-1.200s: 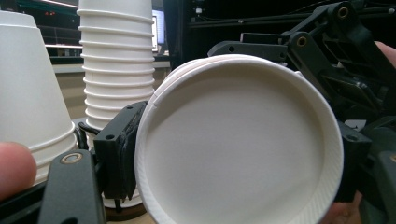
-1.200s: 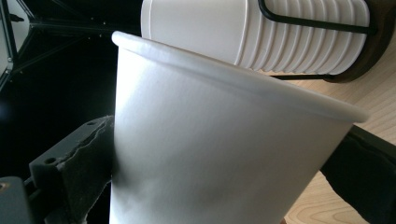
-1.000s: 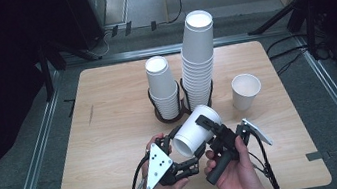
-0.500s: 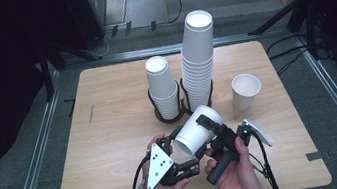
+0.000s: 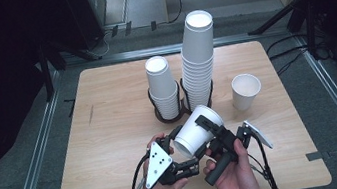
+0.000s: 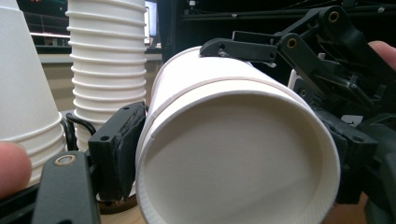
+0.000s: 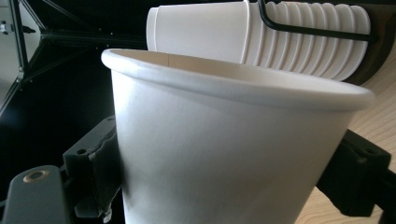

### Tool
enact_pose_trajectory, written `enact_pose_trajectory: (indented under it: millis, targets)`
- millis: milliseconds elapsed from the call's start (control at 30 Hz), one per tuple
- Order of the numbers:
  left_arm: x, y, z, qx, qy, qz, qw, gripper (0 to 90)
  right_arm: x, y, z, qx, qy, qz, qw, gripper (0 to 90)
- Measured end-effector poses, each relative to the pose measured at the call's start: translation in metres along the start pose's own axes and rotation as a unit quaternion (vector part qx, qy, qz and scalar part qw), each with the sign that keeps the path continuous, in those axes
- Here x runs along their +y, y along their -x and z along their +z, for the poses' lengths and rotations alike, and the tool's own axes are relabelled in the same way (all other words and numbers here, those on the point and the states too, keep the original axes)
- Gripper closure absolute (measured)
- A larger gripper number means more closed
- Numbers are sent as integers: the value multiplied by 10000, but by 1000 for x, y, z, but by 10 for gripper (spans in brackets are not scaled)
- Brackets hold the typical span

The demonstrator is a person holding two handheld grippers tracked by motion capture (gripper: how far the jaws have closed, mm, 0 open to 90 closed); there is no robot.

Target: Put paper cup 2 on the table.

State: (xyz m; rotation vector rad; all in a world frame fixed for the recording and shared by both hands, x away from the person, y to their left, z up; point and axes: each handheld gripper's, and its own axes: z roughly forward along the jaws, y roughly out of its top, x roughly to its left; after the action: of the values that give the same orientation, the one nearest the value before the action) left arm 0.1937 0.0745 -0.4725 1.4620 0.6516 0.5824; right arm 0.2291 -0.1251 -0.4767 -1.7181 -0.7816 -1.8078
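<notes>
A white paper cup (image 5: 190,134) hangs tilted over the table's near middle, mouth up and away, held between both grippers. My left gripper (image 5: 180,148) has its pad (image 6: 119,154) against the cup's base end (image 6: 233,158). Its jaws have just been opening slightly, with the cup still between them, and its other jaw is hidden. My right gripper (image 5: 210,128) has just been closing and now sits shut on the cup's upper wall (image 7: 224,154), with one pad (image 7: 100,172) on each side.
On the wooden table (image 5: 111,133) stand a tall cup stack (image 5: 200,64) and a shorter stack (image 5: 163,87) in a black wire holder (image 5: 160,117). A single upright cup (image 5: 246,90) stands to the right. Metal rails frame the table.
The right gripper's jaws have come together on the cup. Both hands and the cup have stayed in place.
</notes>
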Motion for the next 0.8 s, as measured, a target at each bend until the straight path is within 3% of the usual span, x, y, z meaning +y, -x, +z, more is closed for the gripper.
enact_pose_trajectory:
  millis: [167, 367, 600, 800]
  targets:
    - [1, -2, 0, -21, -92, 11, 10000, 194, 0, 1, 0, 34, 24, -37, 10000, 143]
    - [5, -3, 1, 38, -577, 44, 9983, 89, 0, -1, -1, 63, 160, -163, 9997, 145]
    - [8, -7, -1, -6, -597, -51, 9982, 88, 5, -2, -4, 6, 381, -344, 9987, 145]
    - [9, -8, -2, -14, -641, -46, 9979, 88, 9, -4, -6, -68, 639, -738, 9952, 145]
